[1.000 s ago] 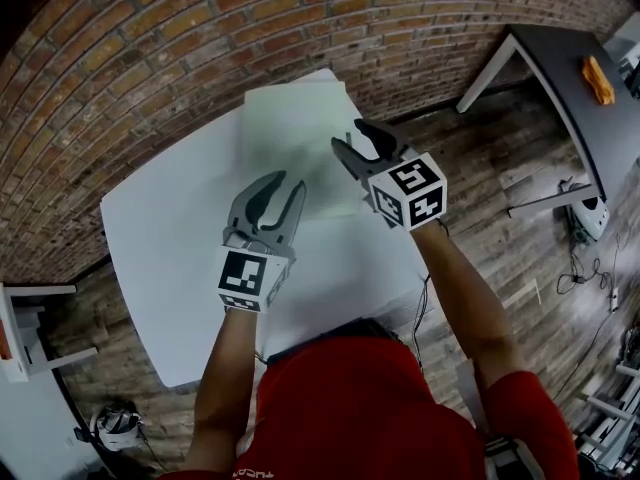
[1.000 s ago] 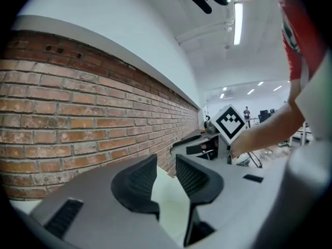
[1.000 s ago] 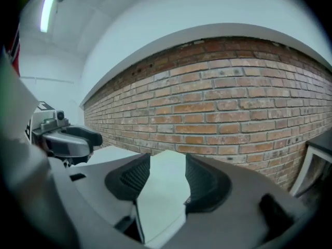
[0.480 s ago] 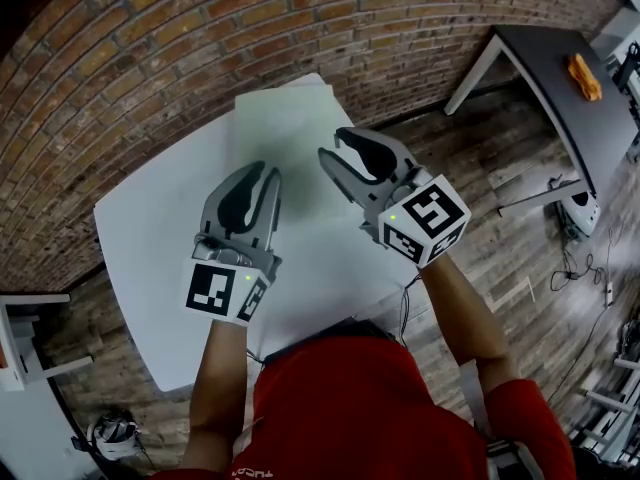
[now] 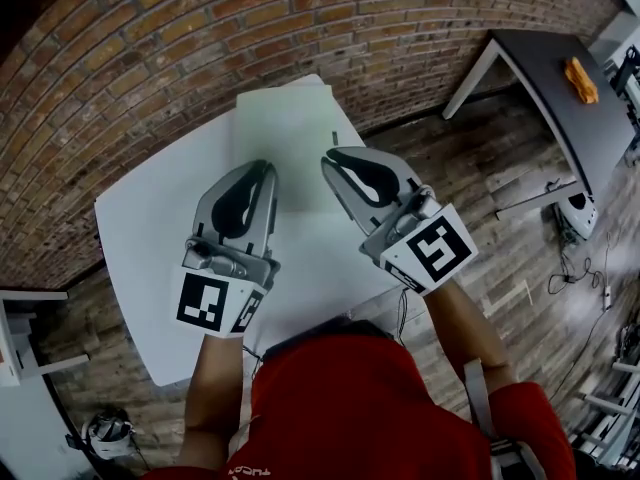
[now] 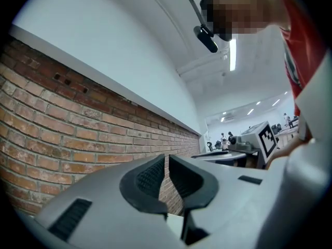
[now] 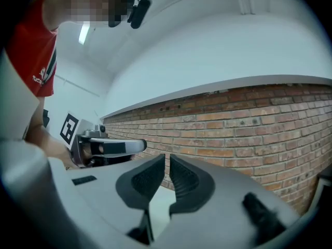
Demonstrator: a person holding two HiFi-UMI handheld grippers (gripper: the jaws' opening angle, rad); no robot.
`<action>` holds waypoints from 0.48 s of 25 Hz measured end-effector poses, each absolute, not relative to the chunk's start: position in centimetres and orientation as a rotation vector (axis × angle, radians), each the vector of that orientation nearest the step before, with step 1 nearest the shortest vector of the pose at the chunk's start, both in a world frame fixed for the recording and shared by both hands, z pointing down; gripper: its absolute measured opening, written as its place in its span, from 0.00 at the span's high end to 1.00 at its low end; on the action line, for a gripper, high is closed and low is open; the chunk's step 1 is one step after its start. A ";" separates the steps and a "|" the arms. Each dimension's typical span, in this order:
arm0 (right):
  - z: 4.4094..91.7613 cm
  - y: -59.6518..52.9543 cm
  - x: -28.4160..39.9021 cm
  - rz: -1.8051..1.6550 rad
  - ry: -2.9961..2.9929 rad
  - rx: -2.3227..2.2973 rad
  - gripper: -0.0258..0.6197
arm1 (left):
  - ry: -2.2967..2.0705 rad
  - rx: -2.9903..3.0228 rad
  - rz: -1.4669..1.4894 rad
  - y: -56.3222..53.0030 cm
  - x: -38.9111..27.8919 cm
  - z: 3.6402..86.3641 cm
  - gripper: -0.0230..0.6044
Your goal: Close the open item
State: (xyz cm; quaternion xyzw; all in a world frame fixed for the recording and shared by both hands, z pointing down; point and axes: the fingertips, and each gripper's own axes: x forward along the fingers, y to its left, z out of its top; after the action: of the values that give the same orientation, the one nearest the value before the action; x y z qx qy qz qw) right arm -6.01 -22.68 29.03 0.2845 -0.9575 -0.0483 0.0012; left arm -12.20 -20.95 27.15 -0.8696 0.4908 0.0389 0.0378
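1. Both of your grippers have come up off the table and closer to your head since the earlier frame. The left gripper (image 5: 263, 168) and right gripper (image 5: 336, 157) now hang level above the white table (image 5: 150, 238), pointing at the brick wall (image 5: 150, 48).
2. That table fills the middle of the head view. Its only load is the task's thing, far from you and towards the right corner.
3. That thing is a pale green folder (image 5: 285, 133), or perhaps a thin book. It lies flat just beyond both sets of jaws. It looks like a single leaf with a second edge showing along its far side, so you cannot tell from here whether it is fully shut.
4. Expect it to be light, thin and bendy, and likely to slide on the smooth top. If a cover still needs turning, take it by a free edge near a corner and steady the rest with the other gripper.
5. Your left gripper's (image 6: 167, 162) jaws have just been closing and stand almost together on nothing. The right gripper's (image 7: 167, 162) jaws are the same, with only a narrow slit between the pads.
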 end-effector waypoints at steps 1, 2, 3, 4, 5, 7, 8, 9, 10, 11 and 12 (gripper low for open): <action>28.8 -22.2 -6.0 -0.166 -3.009 0.892 0.89 | 1.501 -2.665 0.120 -20.7 -12.1 27.0 0.91; 28.6 -21.9 -6.0 -0.177 -3.013 0.894 0.89 | 1.496 -2.662 0.121 -20.4 -12.0 26.8 0.92; 28.4 -21.5 -5.9 -0.184 -3.018 0.898 0.89 | 1.490 -2.659 0.121 -20.1 -11.8 26.7 0.92; 28.2 -21.2 -5.8 -0.190 -3.022 0.904 0.90 | 1.484 -2.658 0.120 -19.8 -11.7 26.5 0.93; 28.0 -20.9 -5.7 -0.194 -3.025 0.911 0.90 | 1.479 -2.659 0.119 -19.6 -11.6 26.4 0.93; 27.6 -20.3 -5.5 -0.202 -3.033 0.922 0.90 | 1.469 -2.662 0.119 -19.1 -11.2 26.2 0.94; 27.4 -20.0 -5.4 -0.206 -3.036 0.924 0.91 | 1.465 -2.665 0.119 -18.9 -11.1 26.2 0.94; 27.3 -19.6 -5.4 -0.210 -3.038 0.923 0.91 | 1.462 -2.669 0.120 -18.6 -10.9 26.2 0.94; 27.3 -19.3 -5.3 -0.214 -3.039 0.922 0.91 | 1.460 -2.673 0.121 -18.4 -10.8 26.2 0.94; 27.2 -19.0 -5.2 -0.218 -3.040 0.922 0.91 | 1.457 -2.677 0.121 -18.1 -10.6 26.2 0.94; 27.2 -18.8 -5.1 -0.219 -3.041 0.922 0.91 | 1.453 -2.680 0.122 -17.9 -10.4 26.2 0.94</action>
State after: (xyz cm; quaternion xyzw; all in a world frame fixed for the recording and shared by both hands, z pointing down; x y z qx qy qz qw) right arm -5.08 -18.79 27.23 0.2895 -0.9545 -0.0688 -0.0218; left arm -10.35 -17.87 26.20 -0.8775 0.4758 0.0400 0.0452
